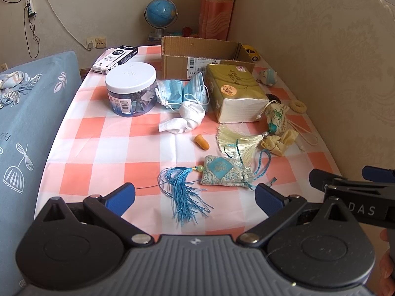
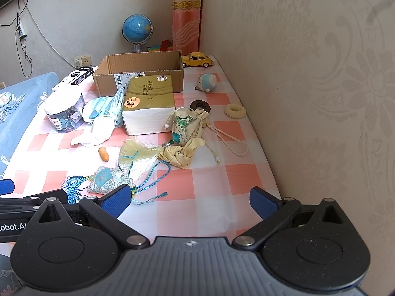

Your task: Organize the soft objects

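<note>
Landmark: the cardboard box (image 1: 205, 56), open-topped, stands at the far end of the tabletop (image 1: 103, 148); no contents can be seen inside from these views.
Jar: one clear jar with a white lid (image 1: 130, 88), left of the box and nearer, holds small bluish pieces too small to tell.
Tissue pack: one gold-wrapped pack (image 1: 237, 93) lies touching the box's near wall.
Masks: a pile of blue face masks (image 1: 182, 91), count unclear, lies between jar and tissue pack, with one white crumpled cloth (image 1: 185, 120) just nearer.
Sachets: two; a blue one with blue tassel (image 1: 226, 171) well nearer than the box, a cream one with bamboo print (image 2: 185, 125) beside the tissue pack.
Small things: one orange earplug (image 1: 202, 142), two hair rings, one plush keyring, one yellow toy car (image 2: 197, 60) right of the box.
Left hand-held gripper (image 1: 195, 197): fingers apart, empty, above the near edge by the blue tassel.
Right hand-held gripper (image 2: 190, 202): fingers apart, empty.
Surface: pink-and-white checked cloth.
Room: patterned wall on the right, a globe (image 1: 161, 12) behind the box.
</note>
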A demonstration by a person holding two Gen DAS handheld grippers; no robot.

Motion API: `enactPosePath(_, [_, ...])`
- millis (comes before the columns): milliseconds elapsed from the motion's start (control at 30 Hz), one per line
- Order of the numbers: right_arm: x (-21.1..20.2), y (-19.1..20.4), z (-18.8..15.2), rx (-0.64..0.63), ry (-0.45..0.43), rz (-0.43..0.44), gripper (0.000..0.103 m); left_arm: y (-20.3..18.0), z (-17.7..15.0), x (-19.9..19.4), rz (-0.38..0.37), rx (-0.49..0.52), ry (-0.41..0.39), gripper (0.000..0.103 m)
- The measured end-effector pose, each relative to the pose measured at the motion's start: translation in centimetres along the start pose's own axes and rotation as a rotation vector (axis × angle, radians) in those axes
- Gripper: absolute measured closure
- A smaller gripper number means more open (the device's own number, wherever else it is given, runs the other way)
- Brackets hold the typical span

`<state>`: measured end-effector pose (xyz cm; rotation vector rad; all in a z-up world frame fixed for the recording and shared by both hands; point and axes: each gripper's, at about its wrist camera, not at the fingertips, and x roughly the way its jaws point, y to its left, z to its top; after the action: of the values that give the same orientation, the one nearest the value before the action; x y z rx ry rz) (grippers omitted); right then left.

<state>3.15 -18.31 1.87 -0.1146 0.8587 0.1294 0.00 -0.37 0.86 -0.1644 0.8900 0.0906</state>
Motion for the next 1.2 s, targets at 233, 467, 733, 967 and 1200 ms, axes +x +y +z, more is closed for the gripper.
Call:
enactPosePath(233, [-0.04, -0.07, -0.03, -0.001, -0.003, 0.0, 0.0, -0.1, 0.2, -0.12, 0.001, 0.001, -0.002, 0.0])
enactPosePath(467, [-0.02, -0.05, -0.02, -0.001, -0.006, -0.001, 0.0, -0.12, 0.28, -0.14, 0.0, 0.001, -0.006, 0.001])
enactPosePath(733, [-0.06, -0.04, 0.05, -0.004, -0.016, -0.003, 0.0, -0.1, 0.16, 0.08, -0.005, 0.007, -0.01, 0.001])
enactPosePath(967, [0.02, 0.07, 0.1, -0.009, -0.024, -0.006, 0.0, -0.08, 0.22, 0.31, -0.011, 0.021, -0.02, 0.001])
enactPosePath(1200, [0.38, 0.27, 0.23, -0.029, -0.034, -0.007, 0.0, 0.03, 0.33, 0.83, -0.027, 0.042, -0.031, 0.001])
